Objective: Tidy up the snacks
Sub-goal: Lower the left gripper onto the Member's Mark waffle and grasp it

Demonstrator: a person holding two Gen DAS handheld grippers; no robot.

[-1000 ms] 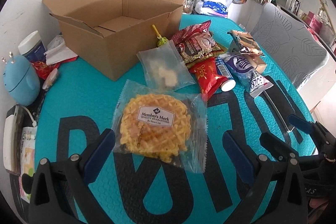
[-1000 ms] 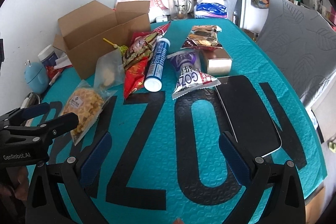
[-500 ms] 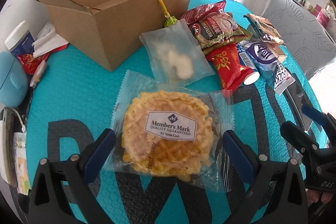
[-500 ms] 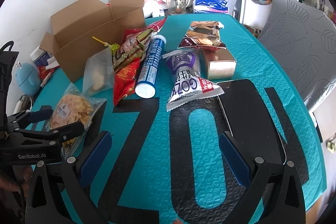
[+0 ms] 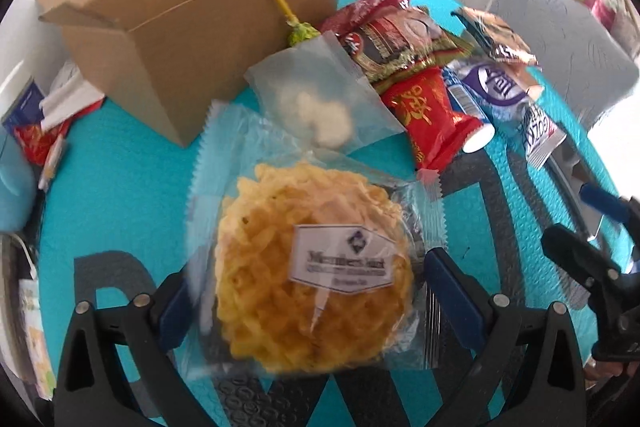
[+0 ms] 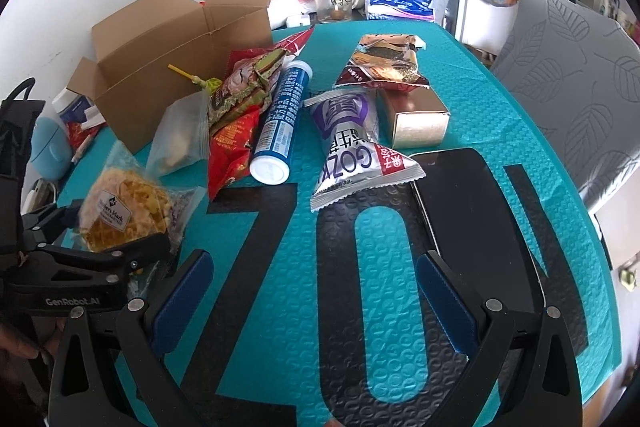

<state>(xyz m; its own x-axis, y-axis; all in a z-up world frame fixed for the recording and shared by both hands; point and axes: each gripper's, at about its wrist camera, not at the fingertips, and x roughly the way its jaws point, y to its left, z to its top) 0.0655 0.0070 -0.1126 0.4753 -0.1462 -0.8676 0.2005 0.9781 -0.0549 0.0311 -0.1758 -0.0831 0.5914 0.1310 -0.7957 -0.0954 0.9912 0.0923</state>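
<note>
- Left wrist view: my left hand-held gripper (image 5: 316, 297) has its blue pads on either side of the wrapped waffle snack (image 5: 316, 279), pinching the clear wrapper, with the pack tilted and its far edge up off the teal table (image 5: 132, 195).
- Just beyond it lies a frosted clear bag (image 5: 320, 103) of pale pieces, its near corner overlapped by the waffle's wrapper.
- The open cardboard box (image 5: 192, 27) stands behind, at the left; a green lollipop (image 5: 298, 27) on a yellow stick lies beside its right corner.
- To the right lie a red packet (image 5: 432, 115), a red-and-green pack (image 5: 396, 35) behind it and a purple packet (image 5: 508, 95).
- My right hand-held gripper (image 5: 600, 239) shows at the right edge.
- Right wrist view: my right hand-held gripper (image 6: 314, 301) is spread wide over the table's (image 6: 480, 75) black lettering, with nothing between its pads.
- At the left, the left hand-held gripper (image 6: 100, 239) grips the waffle snack (image 6: 120, 215).
- Ahead lie a blue tube (image 6: 280, 123) with a white cap, the purple packet (image 6: 352, 143), a gold box (image 6: 416, 119) and a brown packet (image 6: 384, 67).
- A black tablet (image 6: 476, 223) lies flat at the right, touching the purple packet's corner.
- The cardboard box (image 6: 168, 55) stands at the far left.
</note>
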